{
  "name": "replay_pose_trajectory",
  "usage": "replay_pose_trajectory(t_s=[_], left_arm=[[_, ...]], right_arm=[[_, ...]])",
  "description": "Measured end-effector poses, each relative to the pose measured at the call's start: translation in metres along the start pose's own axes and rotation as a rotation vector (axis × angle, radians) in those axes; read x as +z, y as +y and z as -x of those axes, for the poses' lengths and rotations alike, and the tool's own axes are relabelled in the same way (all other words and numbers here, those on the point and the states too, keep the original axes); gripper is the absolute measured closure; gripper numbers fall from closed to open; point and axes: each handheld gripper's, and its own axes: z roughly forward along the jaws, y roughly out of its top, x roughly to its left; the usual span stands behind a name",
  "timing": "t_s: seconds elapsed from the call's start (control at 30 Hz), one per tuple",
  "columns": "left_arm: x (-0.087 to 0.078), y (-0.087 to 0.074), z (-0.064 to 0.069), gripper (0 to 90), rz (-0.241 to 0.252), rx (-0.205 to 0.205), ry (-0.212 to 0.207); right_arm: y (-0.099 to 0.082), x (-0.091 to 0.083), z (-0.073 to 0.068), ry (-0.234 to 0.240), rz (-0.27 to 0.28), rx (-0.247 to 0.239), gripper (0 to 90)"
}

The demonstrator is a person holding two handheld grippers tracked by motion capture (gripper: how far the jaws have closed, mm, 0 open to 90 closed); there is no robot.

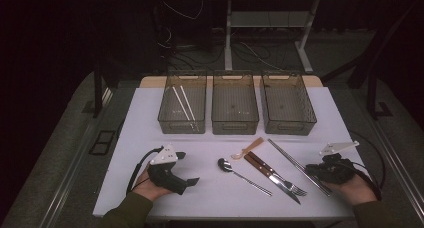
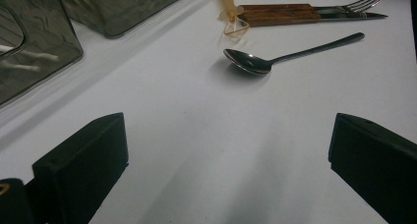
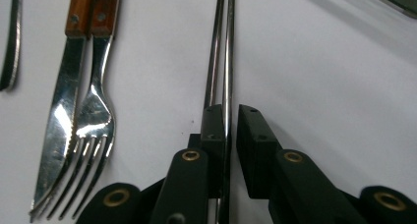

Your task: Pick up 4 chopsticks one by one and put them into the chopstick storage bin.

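While three bins point(image 1: 235, 105) are seen from the high view, the left gripper point(image 2: 223, 160) is shown wide open over bare table point(image 2: 196, 135). Closer in, the right gripper point(image 3: 230, 121) is clamped on metal chopsticks point(image 3: 222, 47) beside the fork point(image 3: 93, 121).

In the right gripper view the metal chopsticks point(image 3: 222, 62) run off the top edge, their near ends hidden between the black tongs point(image 3: 230, 123). The knife point(image 3: 64, 96) and fork point(image 3: 96, 111) handles are cut off there too.
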Motion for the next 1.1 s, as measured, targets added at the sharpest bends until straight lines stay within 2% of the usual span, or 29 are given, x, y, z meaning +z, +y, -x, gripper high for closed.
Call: replay_pose_trajectory(t_s=[0.1,0.27,0.4,0.47,0.63,0.8,1.1], left_arm=[[0.0001,0.0000,0.0001,0.3,0.000,0.000,0.000],[0.0003,0.0000,0.0001,0.3,-0.001,0.000,0.000],[0.0006,-0.0001,0.0001,0.3,-0.001,-0.001,0.000],[0.0008,0.0000,0.0003,0.3,-0.001,-0.001,0.000],[0.0006,0.0000,0.0003,0.4,-0.002,-0.001,-0.001],[0.0010,-0.0001,0.0001,0.4,-0.003,-0.001,-0.003],[0.0010,-0.0001,0.0001,0.4,-0.003,-0.001,-0.002]], right_arm=[[-0.0002,0.0005,0.0013,-0.005,0.000,-0.007,81.8],[-0.0008,0.0008,0.0032,-0.008,0.002,0.011,82.7],[-0.0014,0.0014,0.0046,0.011,0.002,0.020,79.1],[-0.0010,0.0018,0.0034,-0.002,0.003,-0.006,79.7],[-0.0011,0.0024,0.0021,-0.016,0.003,-0.036,79.9],[-0.0009,0.0026,0.0000,-0.029,-0.005,-0.042,84.0],[-0.0014,0.0029,0.0011,-0.027,0.005,-0.032,85.1]])
